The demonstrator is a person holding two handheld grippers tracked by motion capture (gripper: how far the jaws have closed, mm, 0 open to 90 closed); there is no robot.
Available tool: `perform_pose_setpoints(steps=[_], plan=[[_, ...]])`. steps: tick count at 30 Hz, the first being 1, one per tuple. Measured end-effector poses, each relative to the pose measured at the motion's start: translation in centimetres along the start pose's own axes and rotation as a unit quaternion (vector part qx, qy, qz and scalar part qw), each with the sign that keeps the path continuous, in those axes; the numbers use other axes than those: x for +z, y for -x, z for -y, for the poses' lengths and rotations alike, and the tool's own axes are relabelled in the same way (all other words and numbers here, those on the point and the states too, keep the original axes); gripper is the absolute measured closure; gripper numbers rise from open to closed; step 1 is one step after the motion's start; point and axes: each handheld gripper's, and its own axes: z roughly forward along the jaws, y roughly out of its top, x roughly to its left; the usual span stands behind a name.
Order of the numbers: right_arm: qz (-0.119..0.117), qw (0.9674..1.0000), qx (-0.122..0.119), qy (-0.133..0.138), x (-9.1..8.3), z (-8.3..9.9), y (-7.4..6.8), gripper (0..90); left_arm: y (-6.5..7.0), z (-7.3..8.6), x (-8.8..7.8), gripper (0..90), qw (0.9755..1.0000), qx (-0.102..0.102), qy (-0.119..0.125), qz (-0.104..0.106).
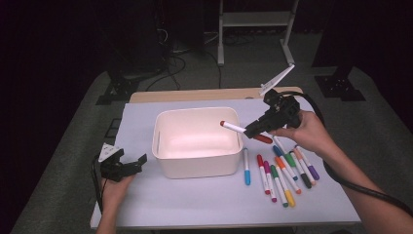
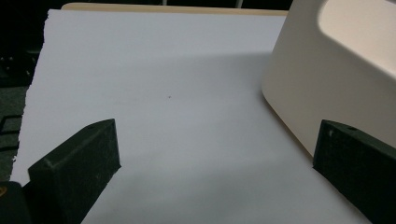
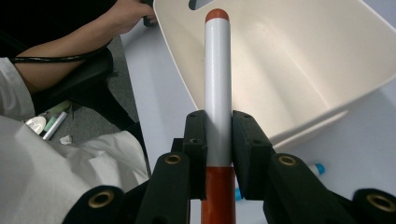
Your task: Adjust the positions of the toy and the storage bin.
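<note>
Our right gripper [image 1: 253,129] has its jaws clamped on a white-barrelled marker with a red cap [image 1: 242,130], held level with its far end poking over the right rim of the cream plastic bin [image 1: 197,163] on the white-covered counter [image 1: 195,204], while the left gripper [image 1: 127,166] rests beside the bin with its jaws wide apart and nothing between them. To do this step well, we judge, we should carry the marker wholly past the rim, tip its nose downward, and let go low inside, keeping clear of the loose coloured markers [image 1: 285,173] to the right.
</note>
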Motion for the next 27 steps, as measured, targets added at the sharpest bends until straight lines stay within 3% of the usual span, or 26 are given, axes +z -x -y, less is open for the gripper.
perform_pose_setpoints(steps=[27], plan=[[-0.031,0.9975,-0.039,-0.051,4.9,-5.5,-0.2,75.5,0.0,0.0,0.1,0.0,1.0,0.0,0.0,0.004]])
